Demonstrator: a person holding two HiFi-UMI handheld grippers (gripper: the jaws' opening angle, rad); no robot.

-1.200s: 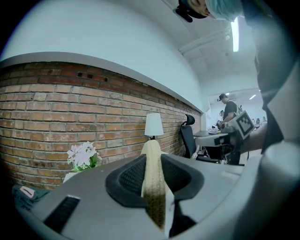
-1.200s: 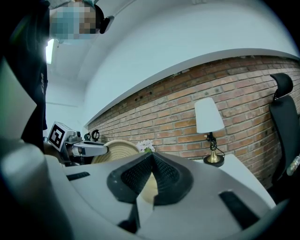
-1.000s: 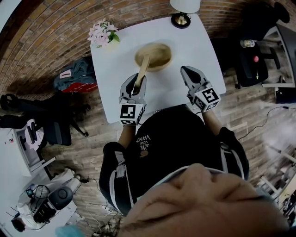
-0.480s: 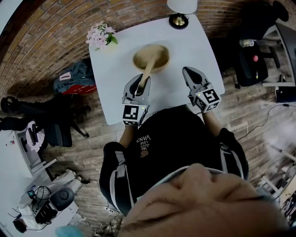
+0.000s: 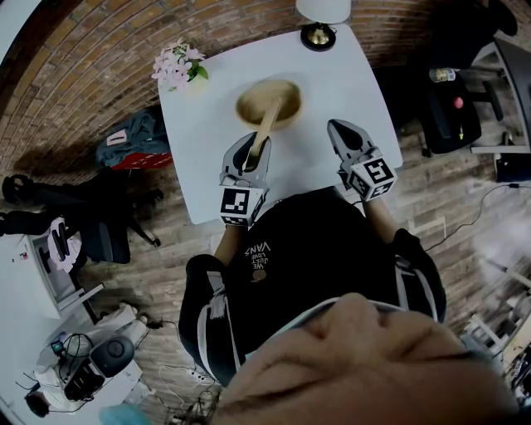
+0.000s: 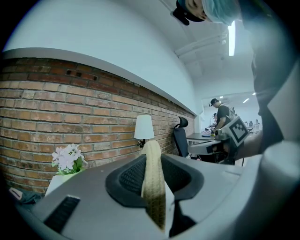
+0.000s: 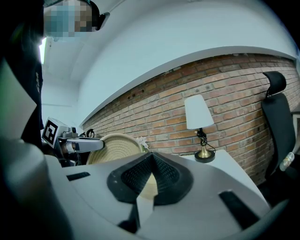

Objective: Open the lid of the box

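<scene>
Fingers (image 6: 129, 177) of the left gripper (image 5: 249, 151) clamped on the woven lid (image 5: 263, 129), one pad on each flat face. The lid stands on edge, upright, and shows in the left gripper view as a thin pale strip rising between the ribbed pads. Seen from the right gripper view it is a round coiled disc (image 7: 115, 147), off to the left and facing the camera, with the left gripper (image 7: 75, 144) at its left edge. Right gripper (image 5: 340, 131) jaws pressed together with nothing between them; it is level, over the near right part of the white table (image 5: 357, 83) and well apart from the lid. The box (image 5: 270, 100), round, woven and open on top, sits mid-table towards the far side. The lid's far edge reaches over the box's opening; whether it touches the rim cannot be told. The lid is off, tipped up on the near side of the box. Lamp (image 5: 319, 21) at the far edge of the table, right of centre. Pink and white flowers (image 5: 176, 65) at the far left corner. Brick wall (image 7: 243, 89) behind the table.
</scene>
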